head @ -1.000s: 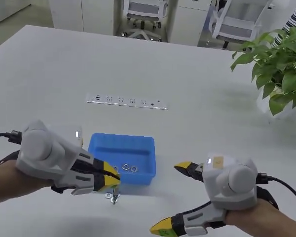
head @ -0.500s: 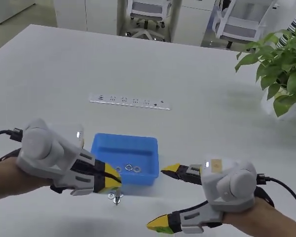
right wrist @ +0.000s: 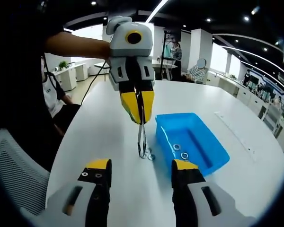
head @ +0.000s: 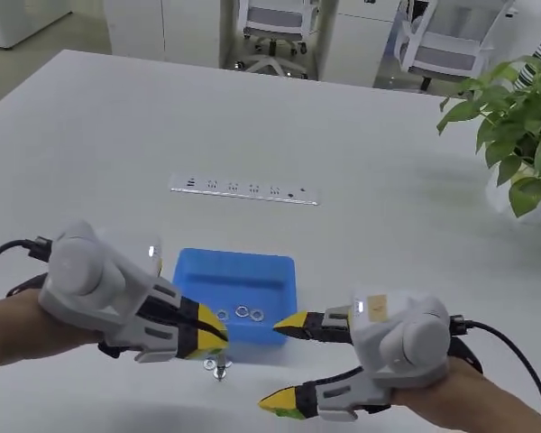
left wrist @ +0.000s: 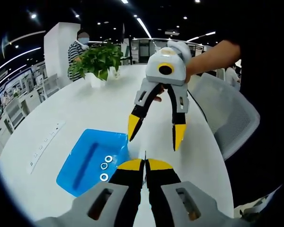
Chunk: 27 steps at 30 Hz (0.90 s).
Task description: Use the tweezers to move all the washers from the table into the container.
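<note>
The left gripper (head: 218,332) has its fingers closed on the tweezers (right wrist: 142,135), whose tips point down by a loose washer (right wrist: 151,156) on the desk (head: 388,180). Just right of it, the container (head: 230,278) holds three washers (head: 242,312). The right gripper (head: 279,363) hovers nearby, fingers wide apart, holding nothing.

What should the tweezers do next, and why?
Probably pinch a loose washer and lift it toward the blue container. The left gripper holds the tweezers tips-down right at it, just outside the container, where three washers already lie.
</note>
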Tool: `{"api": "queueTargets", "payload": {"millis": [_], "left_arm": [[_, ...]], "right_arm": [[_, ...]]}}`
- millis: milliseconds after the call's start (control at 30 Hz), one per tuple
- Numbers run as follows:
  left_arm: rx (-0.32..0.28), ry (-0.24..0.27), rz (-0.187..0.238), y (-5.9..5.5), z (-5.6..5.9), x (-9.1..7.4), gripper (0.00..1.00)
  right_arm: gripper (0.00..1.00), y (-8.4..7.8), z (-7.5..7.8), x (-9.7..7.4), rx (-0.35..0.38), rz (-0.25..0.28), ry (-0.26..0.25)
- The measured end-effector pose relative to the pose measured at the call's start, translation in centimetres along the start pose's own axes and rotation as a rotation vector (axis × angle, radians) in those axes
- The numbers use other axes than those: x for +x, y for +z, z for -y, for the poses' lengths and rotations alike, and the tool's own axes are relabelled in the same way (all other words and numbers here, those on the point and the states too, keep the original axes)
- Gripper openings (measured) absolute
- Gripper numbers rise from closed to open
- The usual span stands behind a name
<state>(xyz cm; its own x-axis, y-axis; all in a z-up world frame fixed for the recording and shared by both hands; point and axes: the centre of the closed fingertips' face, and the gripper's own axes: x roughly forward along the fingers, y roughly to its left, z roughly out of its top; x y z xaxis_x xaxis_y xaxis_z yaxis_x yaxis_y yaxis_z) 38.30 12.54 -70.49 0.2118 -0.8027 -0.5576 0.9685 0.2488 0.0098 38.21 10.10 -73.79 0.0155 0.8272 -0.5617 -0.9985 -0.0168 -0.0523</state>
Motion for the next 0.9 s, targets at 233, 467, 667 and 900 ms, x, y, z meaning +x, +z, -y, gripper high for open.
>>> {"api": "queueTargets", "payload": {"millis": [233, 467, 667, 900], "left_arm": [[0.009, -0.009, -0.007, 0.0, 0.0, 0.0, 0.06], [0.012, -0.012, -0.011, 0.0, 0.0, 0.0, 0.06], [0.014, -0.016, -0.01, 0.2, 0.1, 0.1, 0.06], [0.013, -0.019, -0.01, 0.2, 0.1, 0.1, 0.06]], "right_arm": [[0.42, 0.1, -0.2, 1.3, -0.03, -0.015, 0.041], [0.33, -0.1, -0.4, 2.5, -0.072, -0.044, 0.075], [0.3, 0.0, -0.4, 3.4, -0.104, -0.057, 0.101], [0.26, 0.1, -0.4, 4.4, -0.126, -0.074, 0.129]]}}
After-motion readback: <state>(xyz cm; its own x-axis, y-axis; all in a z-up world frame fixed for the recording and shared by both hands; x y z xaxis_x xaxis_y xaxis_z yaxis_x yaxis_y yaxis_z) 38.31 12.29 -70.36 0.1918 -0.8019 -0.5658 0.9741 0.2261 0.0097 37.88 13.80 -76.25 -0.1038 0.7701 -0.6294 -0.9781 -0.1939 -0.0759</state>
